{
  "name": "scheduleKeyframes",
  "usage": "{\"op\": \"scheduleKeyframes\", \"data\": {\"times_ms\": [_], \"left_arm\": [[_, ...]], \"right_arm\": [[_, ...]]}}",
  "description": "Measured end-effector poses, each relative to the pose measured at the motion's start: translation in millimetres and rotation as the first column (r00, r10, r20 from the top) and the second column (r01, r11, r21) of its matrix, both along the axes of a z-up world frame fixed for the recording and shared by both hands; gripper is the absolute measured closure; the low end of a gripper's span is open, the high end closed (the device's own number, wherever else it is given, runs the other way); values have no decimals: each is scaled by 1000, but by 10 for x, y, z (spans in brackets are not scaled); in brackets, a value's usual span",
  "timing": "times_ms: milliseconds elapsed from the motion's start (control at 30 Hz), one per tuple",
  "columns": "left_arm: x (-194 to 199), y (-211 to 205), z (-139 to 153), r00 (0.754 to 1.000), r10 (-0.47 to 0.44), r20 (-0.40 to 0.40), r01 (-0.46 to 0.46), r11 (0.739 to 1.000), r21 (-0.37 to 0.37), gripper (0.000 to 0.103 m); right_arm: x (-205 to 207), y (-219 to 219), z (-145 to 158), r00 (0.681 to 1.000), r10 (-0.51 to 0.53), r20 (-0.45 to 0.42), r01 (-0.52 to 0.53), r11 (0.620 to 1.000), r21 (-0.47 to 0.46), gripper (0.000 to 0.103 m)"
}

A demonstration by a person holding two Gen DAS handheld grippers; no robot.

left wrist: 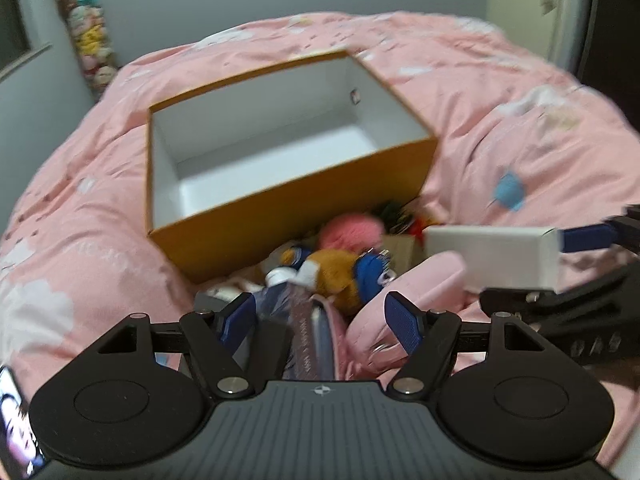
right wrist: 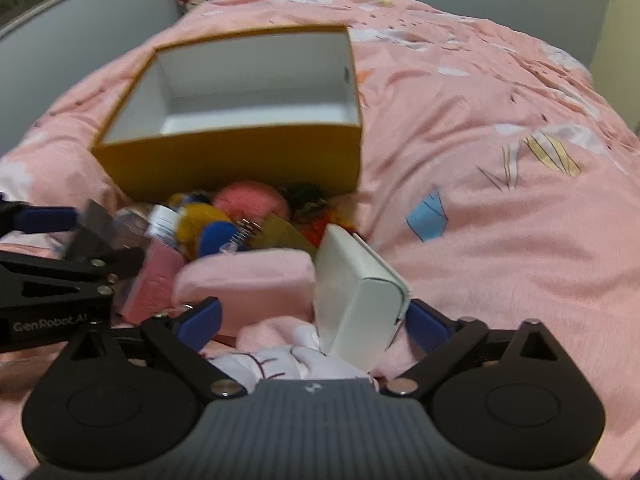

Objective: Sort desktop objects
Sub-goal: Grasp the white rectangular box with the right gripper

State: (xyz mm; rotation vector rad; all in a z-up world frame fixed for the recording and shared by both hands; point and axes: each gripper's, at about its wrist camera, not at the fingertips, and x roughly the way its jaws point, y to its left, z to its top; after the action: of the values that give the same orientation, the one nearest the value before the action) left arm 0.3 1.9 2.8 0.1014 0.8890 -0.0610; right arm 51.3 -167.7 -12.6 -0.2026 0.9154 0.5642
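Sagging under an orange box [left wrist: 300, 216], pink quilt [left wrist: 500, 80], grey wall [left wrist: 200, 0] behind; left fingers [left wrist: 402, 322], right fingers [right wrist: 198, 318] spread, gripping nothing.

Left wide open on top: orange box [right wrist: 232, 160], white inside bare. Crowded at its near wall by plush toys [right wrist: 224, 216], a bottle [right wrist: 162, 220], a pink pouch [right wrist: 244, 280] and a white carton [right wrist: 360, 292]. Free across pink bedding [right wrist: 500, 240] to the right.
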Motion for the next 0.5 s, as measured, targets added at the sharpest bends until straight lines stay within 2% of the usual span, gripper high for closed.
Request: {"op": "scheduleKeyframes", "data": {"times_ms": [67,133,200,300,400,500], "left_arm": [[12,87,28,1000,-20,-3,20,999,-44,20],[36,126,24,998,-62,-28,60,995,-81,28],[52,115,33,993,-112,-49,106,989,-106,31],[63,14,101,979,-200,-31,195,975,-105,31],[157,-97,141,956,-290,-44,287,956,-69,31],[333,-184,150,936,-344,-81,342,939,-34,31]], "right_arm": [[75,-31,92,1000,21,1,-21,1000,16,12],[185,-81,171,999,33,-2,-33,999,21,24],[313,-125,194,998,38,-42,-37,999,21,30],[535,-206,211,988,51,-148,-45,998,44,37],[818,-213,164,957,74,-279,-64,997,44,42],[1067,-119,34,919,73,-387,-89,996,-24,48]]}}
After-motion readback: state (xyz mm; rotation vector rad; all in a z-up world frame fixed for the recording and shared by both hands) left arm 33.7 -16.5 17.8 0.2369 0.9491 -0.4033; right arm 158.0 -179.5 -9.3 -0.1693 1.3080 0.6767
